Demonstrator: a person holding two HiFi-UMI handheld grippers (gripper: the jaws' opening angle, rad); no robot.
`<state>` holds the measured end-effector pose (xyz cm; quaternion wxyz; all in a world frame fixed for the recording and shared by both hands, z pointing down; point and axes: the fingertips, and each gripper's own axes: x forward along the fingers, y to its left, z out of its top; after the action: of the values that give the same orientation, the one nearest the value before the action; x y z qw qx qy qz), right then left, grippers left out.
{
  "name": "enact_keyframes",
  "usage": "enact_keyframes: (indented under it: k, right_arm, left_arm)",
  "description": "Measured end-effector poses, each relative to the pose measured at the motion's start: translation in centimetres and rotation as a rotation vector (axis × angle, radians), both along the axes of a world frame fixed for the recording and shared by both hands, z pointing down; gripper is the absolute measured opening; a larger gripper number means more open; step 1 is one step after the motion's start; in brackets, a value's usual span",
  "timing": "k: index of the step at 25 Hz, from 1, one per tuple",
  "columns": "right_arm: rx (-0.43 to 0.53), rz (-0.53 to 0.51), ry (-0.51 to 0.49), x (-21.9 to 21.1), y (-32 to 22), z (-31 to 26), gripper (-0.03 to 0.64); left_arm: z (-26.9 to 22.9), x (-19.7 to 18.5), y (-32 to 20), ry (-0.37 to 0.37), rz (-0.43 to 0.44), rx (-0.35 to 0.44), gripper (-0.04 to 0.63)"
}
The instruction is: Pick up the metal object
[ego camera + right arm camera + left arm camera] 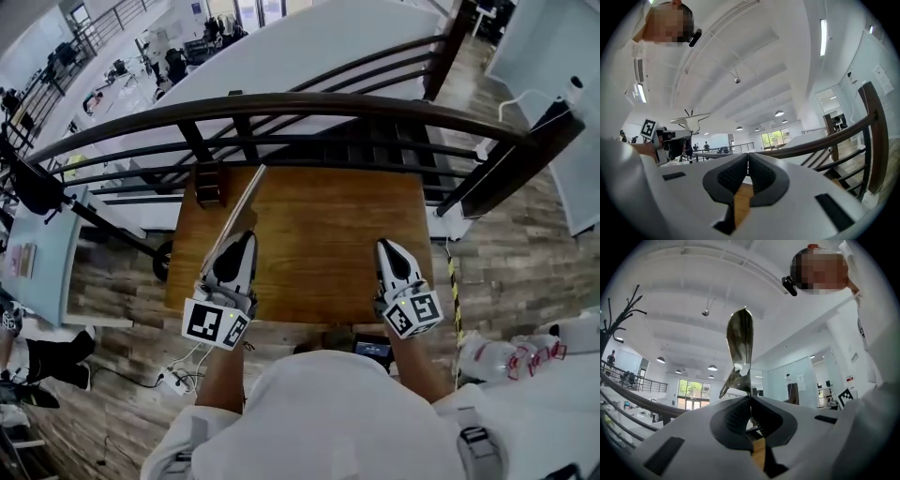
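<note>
While the left claw (240,240) sits over the near-left part of the wooden bench (323,234), its jaws are pressed together on the metal object (240,202). It is a long shiny strip (spoon-shaped at its end in the left gripper view) that slants from the claw toward the bench's far-left corner. A small dark block (209,184) stands at that corner, just left of the strip's tip. Over the near-right part, the right claw (388,247) is closed with nothing between its jaws. A dark railing (281,103) runs beyond the far edge.
</note>
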<state>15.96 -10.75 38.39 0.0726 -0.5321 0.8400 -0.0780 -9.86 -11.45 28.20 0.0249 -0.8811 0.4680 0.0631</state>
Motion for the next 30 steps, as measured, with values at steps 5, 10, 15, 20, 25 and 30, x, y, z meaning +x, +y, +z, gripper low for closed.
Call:
enact_keyframes:
  k: [5, 10, 15, 20, 25, 30]
  right_arm:
    - [0.008, 0.034, 0.016, -2.2, 3.2, -0.3, 0.025]
    - [0.008, 0.050, 0.035, -3.8, 4.9, -0.6, 0.025]
    - [0.019, 0.041, 0.065, -4.6, 5.5, -1.6, 0.025]
    - [0.016, 0.049, 0.089, -3.6, 6.0, -2.4, 0.025]
    - [0.028, 0.052, 0.099, -1.3, 6.5, -3.2, 0.025]
    - [0.008, 0.063, 0.091, 2.6, 8.1, -2.7, 0.025]
  left_arm:
    - [1.1, -3.6, 2.3, 0.019, -0.022, -0.007, 0.020]
    - [1.7, -5.6, 3.7, -0.030, -0.047, 0.003, 0.019]
    - [2.2, -6.9, 4.8, -0.034, -0.077, 0.008, 0.019]
    - [2.1, -7.3, 6.1, -0.042, -0.118, 0.000, 0.020]
    - [2.5, -6.1, 7.6, -0.056, -0.167, -0.009, 0.018]
    - [2.5, -3.3, 9.3, -0.056, -0.171, -0.027, 0.019]
